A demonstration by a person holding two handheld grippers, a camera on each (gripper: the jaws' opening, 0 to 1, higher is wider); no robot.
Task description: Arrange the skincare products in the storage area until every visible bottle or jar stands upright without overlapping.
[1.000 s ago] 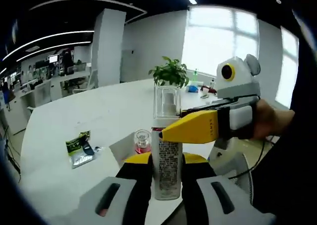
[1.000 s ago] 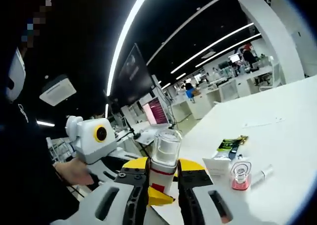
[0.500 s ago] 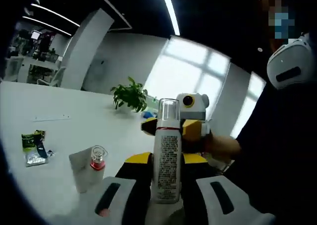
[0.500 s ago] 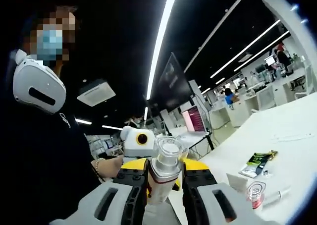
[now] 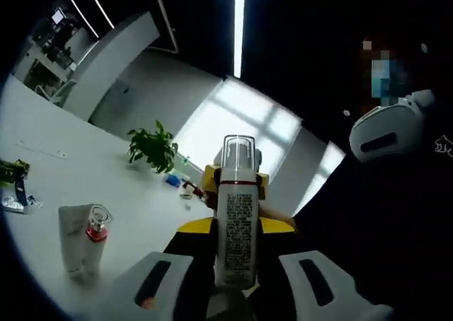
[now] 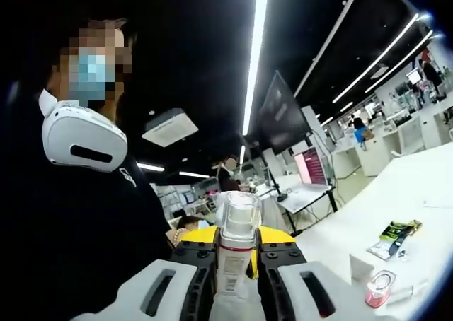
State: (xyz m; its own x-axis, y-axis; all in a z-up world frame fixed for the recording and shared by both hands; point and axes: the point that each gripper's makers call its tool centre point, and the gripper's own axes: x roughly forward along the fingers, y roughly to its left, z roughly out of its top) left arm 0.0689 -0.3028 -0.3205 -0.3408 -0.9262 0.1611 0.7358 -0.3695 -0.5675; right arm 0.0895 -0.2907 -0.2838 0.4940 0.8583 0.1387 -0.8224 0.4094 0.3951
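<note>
A tall white bottle [image 5: 237, 208] with a clear cap and a printed label stands between the yellow and black jaws of my left gripper [image 5: 237, 230], which is shut on its lower body. My right gripper comes in from behind it, and its yellow fingertips [image 5: 210, 180] flank the bottle's neck. In the right gripper view the same bottle [image 6: 236, 254] rises between my right gripper [image 6: 237, 242], shut on it. The bottle hangs well above the table. A white tube [image 5: 71, 237] and a small jar [image 5: 97, 226] with a pink base stand together on the white table [image 5: 141, 194].
A green sachet [image 6: 395, 232] lies on the table past the pink jar [image 6: 382, 288] and the tube [image 6: 359, 266]. A potted plant [image 5: 152, 148] and small items sit at the far edge. A person in dark clothes, headphones at the neck, stands close behind both grippers.
Both views have tilted upward, so the table sits lower and the ceiling lights show more. The bottle stays gripped by both grippers. The tube and jar have not moved.
</note>
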